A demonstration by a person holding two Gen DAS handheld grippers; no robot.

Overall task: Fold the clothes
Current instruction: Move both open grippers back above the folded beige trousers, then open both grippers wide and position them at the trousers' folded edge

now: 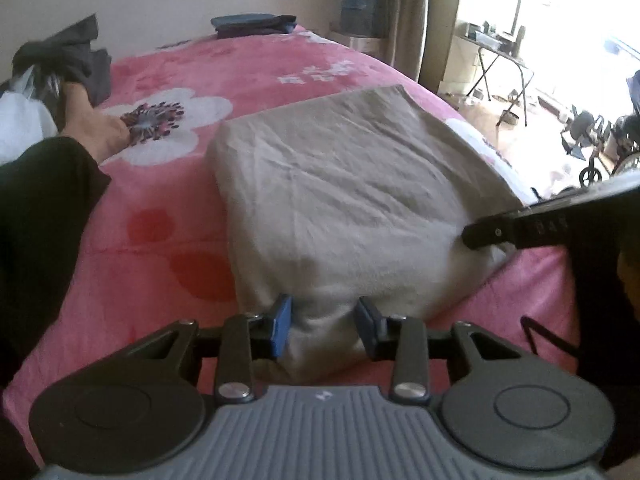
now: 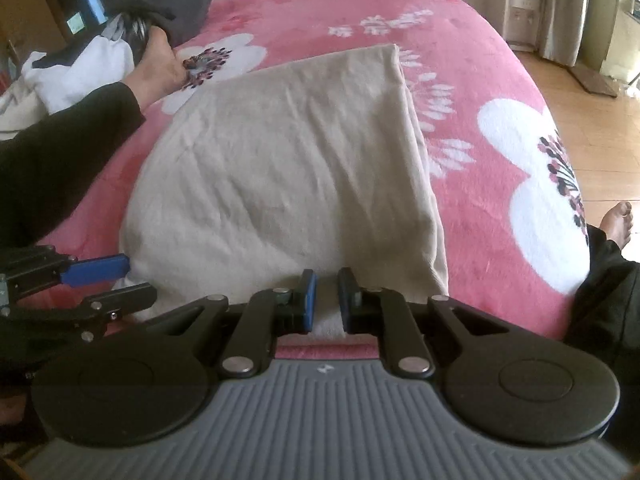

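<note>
Folded beige garment mid-bed on pink floral blanket, left gripper spread wide around near edge, right gripper narrowly parted over near hem, bare foot beside, unfolded clothes pile behind, dark folded stack far end.

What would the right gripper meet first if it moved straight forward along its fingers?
The right gripper already has the near edge of the folded beige cloth between its fingers, so it would push straight into that cloth. Beyond it lies only the pink flowered blanket. Depth is uncertain here.
</note>
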